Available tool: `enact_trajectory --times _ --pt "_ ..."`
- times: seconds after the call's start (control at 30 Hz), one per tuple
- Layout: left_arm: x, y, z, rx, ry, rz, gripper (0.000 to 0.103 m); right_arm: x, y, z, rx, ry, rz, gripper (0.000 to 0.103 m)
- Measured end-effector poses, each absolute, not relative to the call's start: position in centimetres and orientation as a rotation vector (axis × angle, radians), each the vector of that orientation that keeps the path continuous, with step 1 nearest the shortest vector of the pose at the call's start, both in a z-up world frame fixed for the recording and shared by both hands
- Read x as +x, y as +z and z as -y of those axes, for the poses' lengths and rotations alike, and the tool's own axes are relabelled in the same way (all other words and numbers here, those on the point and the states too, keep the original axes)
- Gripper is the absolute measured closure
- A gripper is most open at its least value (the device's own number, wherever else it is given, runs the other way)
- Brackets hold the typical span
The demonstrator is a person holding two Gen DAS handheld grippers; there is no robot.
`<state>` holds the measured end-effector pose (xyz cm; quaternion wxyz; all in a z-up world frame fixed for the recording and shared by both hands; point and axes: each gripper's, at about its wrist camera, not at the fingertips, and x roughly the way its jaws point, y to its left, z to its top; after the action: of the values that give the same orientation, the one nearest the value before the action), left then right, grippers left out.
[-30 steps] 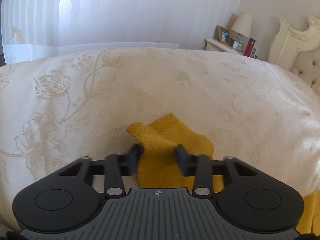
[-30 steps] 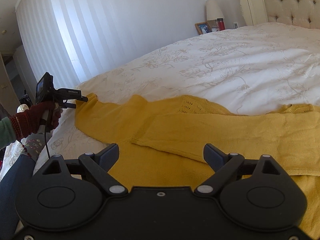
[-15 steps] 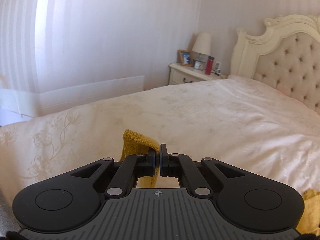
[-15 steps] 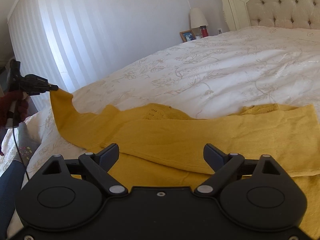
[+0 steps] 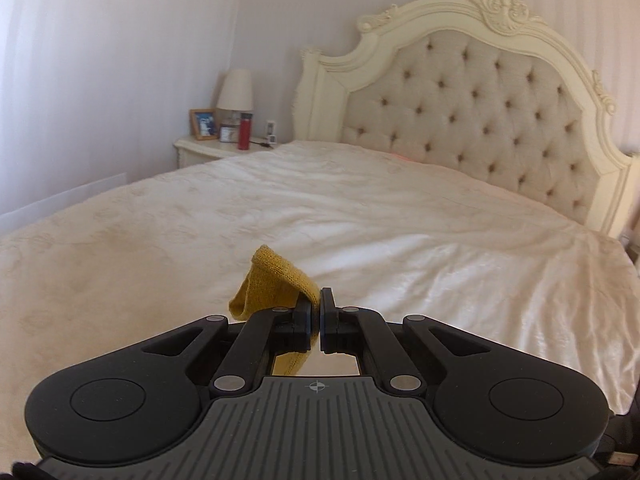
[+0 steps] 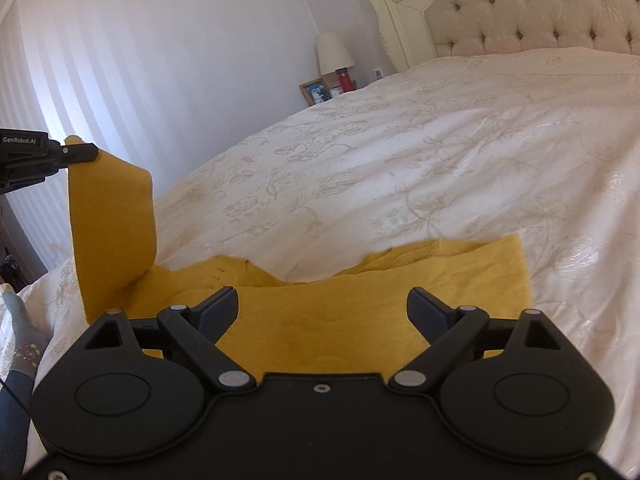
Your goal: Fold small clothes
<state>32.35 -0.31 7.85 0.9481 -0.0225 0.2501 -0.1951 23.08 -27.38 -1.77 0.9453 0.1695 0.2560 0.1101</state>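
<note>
A mustard yellow knit sweater (image 6: 360, 280) lies spread on the cream floral bedspread (image 6: 440, 152). My left gripper (image 5: 319, 312) is shut on the cuff of the sweater's sleeve (image 5: 276, 284) and holds it up off the bed. In the right wrist view the left gripper (image 6: 80, 153) shows at the far left with the sleeve (image 6: 112, 232) hanging from it. My right gripper (image 6: 322, 312) is open and empty, hovering just above the sweater's body.
A tufted cream headboard (image 5: 480, 96) stands at the far end of the bed. A nightstand (image 5: 208, 148) holds a lamp (image 5: 236, 88), a photo frame and a red bottle (image 5: 244, 136). A grey sock (image 6: 24, 344) lies at the left edge.
My left gripper closed on the sleeve cuff and lifted it high off the bed, turning toward the headboard. My right gripper stayed open and shifted a little over the sweater.
</note>
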Motion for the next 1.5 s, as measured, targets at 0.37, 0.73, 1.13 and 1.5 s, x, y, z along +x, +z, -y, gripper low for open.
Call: enact_trajectory --times 0.37,0.73,1.13,1.5 --pt "31.4 -1.1 11.9 -0.088 -0.503 -0.666 0.098 23.6 -3.2 35.3 0.500 0.017 -0.549 0.010" --pt "26.5 -3.4 7.0 0.007 -0.469 -0.696 0.072 24.5 -4.6 35.8 0.597 0.067 -0.558 0.010" --pt "24.0 -5.4 -1.7 0.076 -0.239 -0.736 0.070 26.3 -7.0 31.4 0.589 0.221 -0.722 0.026" --pt "24.3 -7.2 -3.8 0.043 -0.216 -0.789 0.070 26.9 -8.9 31.2 0.670 0.239 -0.762 0.091"
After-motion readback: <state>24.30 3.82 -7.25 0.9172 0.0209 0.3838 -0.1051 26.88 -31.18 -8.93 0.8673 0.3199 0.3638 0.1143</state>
